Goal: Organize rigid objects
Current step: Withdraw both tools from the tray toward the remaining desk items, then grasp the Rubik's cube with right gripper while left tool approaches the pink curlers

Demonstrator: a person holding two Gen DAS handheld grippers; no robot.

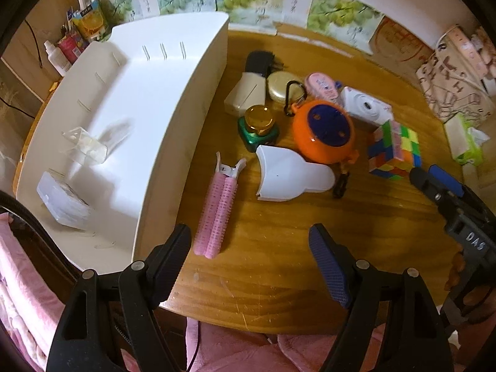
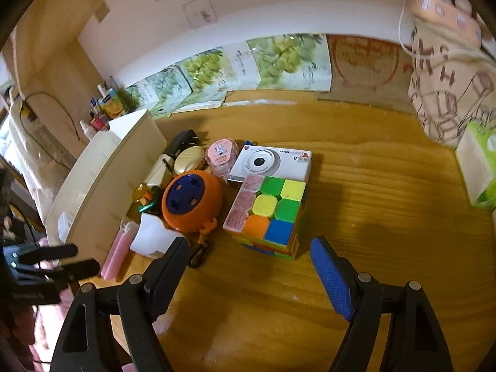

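Observation:
Loose objects crowd the round wooden table [image 1: 279,263]: a pink hair roller [image 1: 217,207], a white scoop-shaped piece [image 1: 291,173], an orange and blue ball-shaped gadget [image 1: 324,130], a colour cube [image 1: 395,145], a white instant camera [image 1: 365,107] and a green jar with a gold lid [image 1: 259,124]. A white organizer tray [image 1: 173,142] stands at the left, holding two clear plastic boxes [image 1: 63,200]. My left gripper [image 1: 249,248] hangs open just short of the pink roller. My right gripper [image 2: 249,263] is open in front of the colour cube [image 2: 268,214].
A patterned cloth bag [image 1: 455,77] and a green tissue box [image 1: 465,142] sit at the right edge. Bottles and tubes [image 1: 74,43] stand behind the tray. Fruit-print cards line the wall. Pink fabric lies below the table's near edge.

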